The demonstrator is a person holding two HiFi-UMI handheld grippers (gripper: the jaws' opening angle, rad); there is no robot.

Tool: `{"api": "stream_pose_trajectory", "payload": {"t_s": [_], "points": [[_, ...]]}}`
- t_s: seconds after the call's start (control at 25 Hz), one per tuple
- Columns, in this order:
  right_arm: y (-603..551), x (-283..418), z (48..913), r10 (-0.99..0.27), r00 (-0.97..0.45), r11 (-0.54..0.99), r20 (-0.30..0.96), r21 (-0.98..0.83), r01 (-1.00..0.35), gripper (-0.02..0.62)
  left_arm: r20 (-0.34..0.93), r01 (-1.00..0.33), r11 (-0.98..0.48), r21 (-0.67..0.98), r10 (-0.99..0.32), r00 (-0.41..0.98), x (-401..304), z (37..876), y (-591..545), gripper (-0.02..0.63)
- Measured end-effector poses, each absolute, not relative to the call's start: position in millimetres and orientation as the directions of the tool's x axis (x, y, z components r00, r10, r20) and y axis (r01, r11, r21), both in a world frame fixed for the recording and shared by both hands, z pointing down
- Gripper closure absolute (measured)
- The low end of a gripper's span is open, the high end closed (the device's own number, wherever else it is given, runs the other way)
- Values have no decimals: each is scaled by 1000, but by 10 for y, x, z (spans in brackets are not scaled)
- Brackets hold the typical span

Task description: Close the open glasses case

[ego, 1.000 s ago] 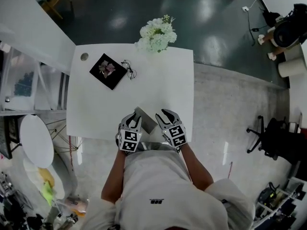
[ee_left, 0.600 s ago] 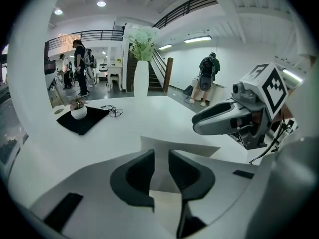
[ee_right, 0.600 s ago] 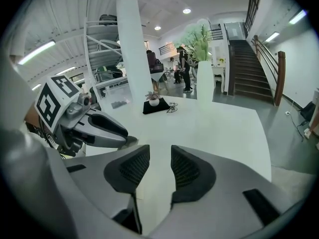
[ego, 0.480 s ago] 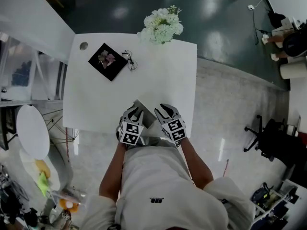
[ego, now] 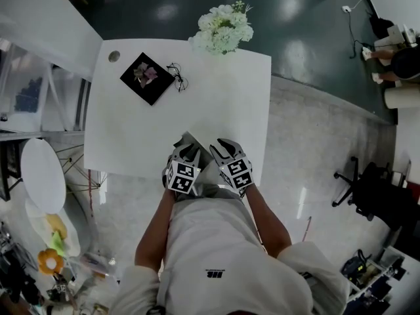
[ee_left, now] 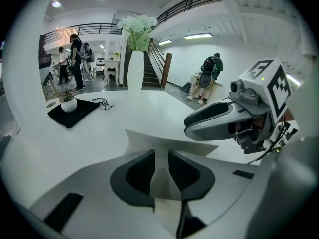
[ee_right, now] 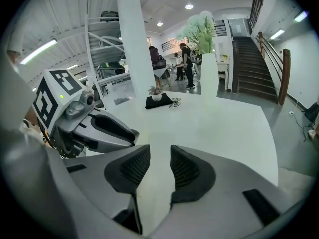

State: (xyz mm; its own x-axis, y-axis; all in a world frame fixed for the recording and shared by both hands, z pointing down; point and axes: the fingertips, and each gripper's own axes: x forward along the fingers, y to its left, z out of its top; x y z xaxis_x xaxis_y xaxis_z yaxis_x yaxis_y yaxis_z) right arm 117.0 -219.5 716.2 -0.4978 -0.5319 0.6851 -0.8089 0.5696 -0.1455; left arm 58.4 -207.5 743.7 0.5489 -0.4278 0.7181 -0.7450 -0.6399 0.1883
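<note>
At the 6 o'clock edge of the white table (ego: 230,104), directly in front of the person, sits the grey glasses case (ee_left: 167,144) with its pale flap raised. I cannot see whether anything lies inside it.

My left gripper (ee_left: 160,158) is clenched on the case. A thin grey panel of it runs up between the two dark pads, which press it from both sides.

My right gripper (ee_right: 159,156) is just beside it, at 3 o'clock from the case. It is released and holds nothing. Its jaws have just been closing and now stand nearly together, with only bare tabletop showing through the slim gap.

Further out, toward 11 o'clock on the table, lies a square black mat (ego: 147,77). On it stands a small white pot (ee_left: 69,104) holding a little plant.

A pair of glasses (ego: 177,77) lies on the bare table just beside the mat's right corner, well apart from the case.

At 12 o'clock, on the far edge, a tall white vase (ee_left: 134,71) holds a bunch of white flowers (ego: 223,28).

Beyond the table, both gripper views show people standing in a bright hall with a staircase.
</note>
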Motion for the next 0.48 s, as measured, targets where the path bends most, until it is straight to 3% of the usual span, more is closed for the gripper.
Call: {"api": "stream_pose_trajectory", "payload": {"t_s": [0.48], "points": [[-2131,1101,7222,-521,-502,574,691,-152,-805,466,709,-740,-637,216,-419,568,650,7466,-2027,506]]}}
